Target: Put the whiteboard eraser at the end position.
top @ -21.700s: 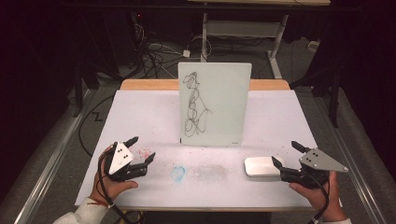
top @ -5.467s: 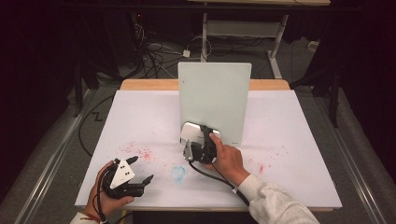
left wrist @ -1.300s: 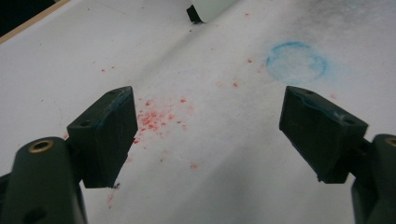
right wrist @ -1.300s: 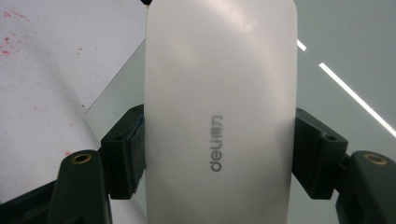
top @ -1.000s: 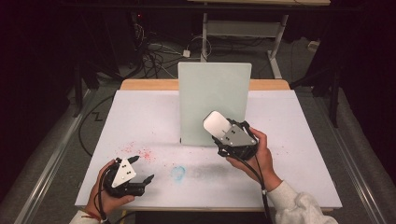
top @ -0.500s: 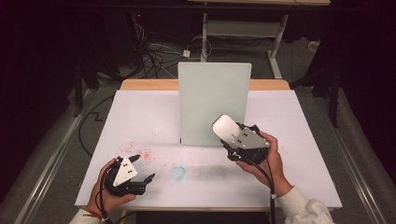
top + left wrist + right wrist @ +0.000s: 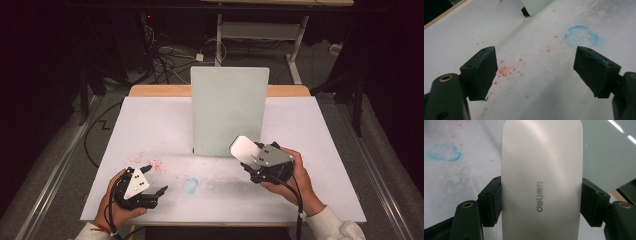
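A clean pale green whiteboard (image 7: 229, 111) stands upright at the middle of the white table (image 7: 150, 120). My right gripper (image 7: 250, 159) is shut on a white board eraser (image 7: 243, 148), held just right of the board's lower edge and above the table. In the right gripper view the eraser (image 7: 541, 180) sits between both black pads (image 7: 491, 202), with the board (image 7: 609, 152) behind it. My left gripper (image 7: 155, 180) rests at the front left, open, with nothing between its pads (image 7: 480, 71).
A blue ring stain (image 7: 190, 185) marks the table in front of the board, also seen as the blue ring (image 7: 581, 36). Red specks (image 7: 150, 162) lie to its left. A wooden strip (image 7: 160, 90) edges the table's far side. Cables lie on the floor behind.
The board's black scribble from long ago is gone. Over the last second my right gripper has carried the eraser rightward and toward the front, away from the board. The left gripper has stayed put.
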Demonstrator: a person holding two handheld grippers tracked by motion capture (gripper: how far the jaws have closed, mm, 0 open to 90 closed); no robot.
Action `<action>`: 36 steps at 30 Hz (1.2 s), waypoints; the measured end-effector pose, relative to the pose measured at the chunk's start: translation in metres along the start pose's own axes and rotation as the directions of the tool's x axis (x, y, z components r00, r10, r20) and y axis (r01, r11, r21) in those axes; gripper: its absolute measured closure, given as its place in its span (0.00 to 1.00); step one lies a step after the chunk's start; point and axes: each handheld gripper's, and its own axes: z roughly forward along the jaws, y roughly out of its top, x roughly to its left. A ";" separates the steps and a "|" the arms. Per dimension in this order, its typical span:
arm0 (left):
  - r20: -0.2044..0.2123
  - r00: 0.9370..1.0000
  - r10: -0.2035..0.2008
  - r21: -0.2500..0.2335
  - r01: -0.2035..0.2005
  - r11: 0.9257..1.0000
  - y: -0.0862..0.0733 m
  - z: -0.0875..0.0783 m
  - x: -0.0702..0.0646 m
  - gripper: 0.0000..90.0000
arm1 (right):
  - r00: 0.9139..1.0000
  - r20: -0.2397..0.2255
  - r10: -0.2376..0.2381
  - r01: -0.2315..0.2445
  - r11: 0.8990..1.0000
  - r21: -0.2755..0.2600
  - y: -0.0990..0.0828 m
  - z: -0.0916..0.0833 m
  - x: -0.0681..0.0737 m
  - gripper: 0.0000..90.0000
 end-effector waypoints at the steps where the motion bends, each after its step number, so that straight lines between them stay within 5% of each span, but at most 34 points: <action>1: 0.000 1.000 -0.001 0.000 0.001 1.000 0.000 0.000 0.000 0.21 | 1.000 -0.017 -0.015 0.015 1.000 0.009 0.000 0.001 0.002 0.34; 5: 0.000 1.000 -0.001 0.002 0.001 1.000 0.000 0.000 0.000 0.21 | 0.992 -0.117 -0.053 0.058 0.998 0.038 -0.002 0.008 0.008 0.34; 10: 0.003 1.000 0.002 0.005 -0.002 1.000 0.000 0.001 0.000 0.21 | 0.970 -0.224 -0.095 0.115 0.990 0.077 -0.003 0.016 0.017 0.34; 16: 0.004 1.000 0.000 0.005 0.000 1.000 0.000 0.001 -0.001 0.21 | 0.939 -0.318 -0.130 0.177 0.976 0.125 -0.003 0.028 0.026 0.34; 21: 0.007 1.000 0.003 0.010 -0.003 1.000 0.000 0.002 0.000 0.21 | 0.904 -0.399 -0.156 0.240 0.956 0.169 -0.002 0.041 0.031 0.34; 25: 0.010 1.000 0.005 0.010 -0.005 1.000 0.000 0.002 -0.001 0.21 | 0.886 -0.433 -0.162 0.257 0.951 0.170 0.000 0.047 0.034 0.34; 30: 0.011 1.000 0.005 0.012 -0.006 1.000 0.000 0.002 -0.001 0.21 | 0.877 -0.449 -0.170 0.270 0.948 0.168 0.001 0.052 0.039 0.34; 36: 0.011 1.000 0.005 0.013 -0.005 1.000 0.000 0.002 -0.001 0.21 | 0.891 -0.430 -0.146 0.226 0.964 0.140 0.000 0.052 0.040 0.35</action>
